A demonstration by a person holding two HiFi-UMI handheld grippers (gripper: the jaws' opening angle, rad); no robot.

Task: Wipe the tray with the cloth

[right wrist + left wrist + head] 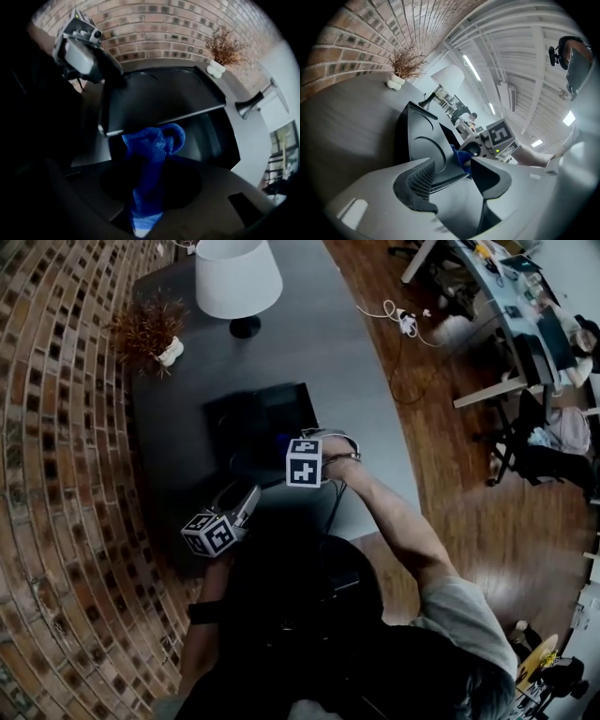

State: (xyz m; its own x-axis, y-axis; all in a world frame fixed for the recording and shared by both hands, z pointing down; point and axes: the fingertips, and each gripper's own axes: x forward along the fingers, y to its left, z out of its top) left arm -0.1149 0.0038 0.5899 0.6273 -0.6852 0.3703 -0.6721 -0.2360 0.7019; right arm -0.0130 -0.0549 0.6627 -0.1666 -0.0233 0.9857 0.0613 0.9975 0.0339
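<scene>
The black tray [272, 409] lies on the dark grey table and is tipped up at one side. My left gripper [246, 498] is shut on its near rim; in the left gripper view the tray [419, 140] runs up and away between the jaws of the left gripper [450, 173]. My right gripper [298, 451] points down over the tray's near part, shut on the blue cloth [150, 154]. The cloth hangs bunched below the right gripper [145, 206], against the tray [159, 93] at its lower rim. The left gripper view also catches the cloth [461, 157].
A white-shaded lamp [237, 277] and a dried plant in a white pot [150, 329] stand at the table's far end. A brick wall [56, 474] runs along the left. A cable [403, 320] lies on the wood floor, with office desks beyond.
</scene>
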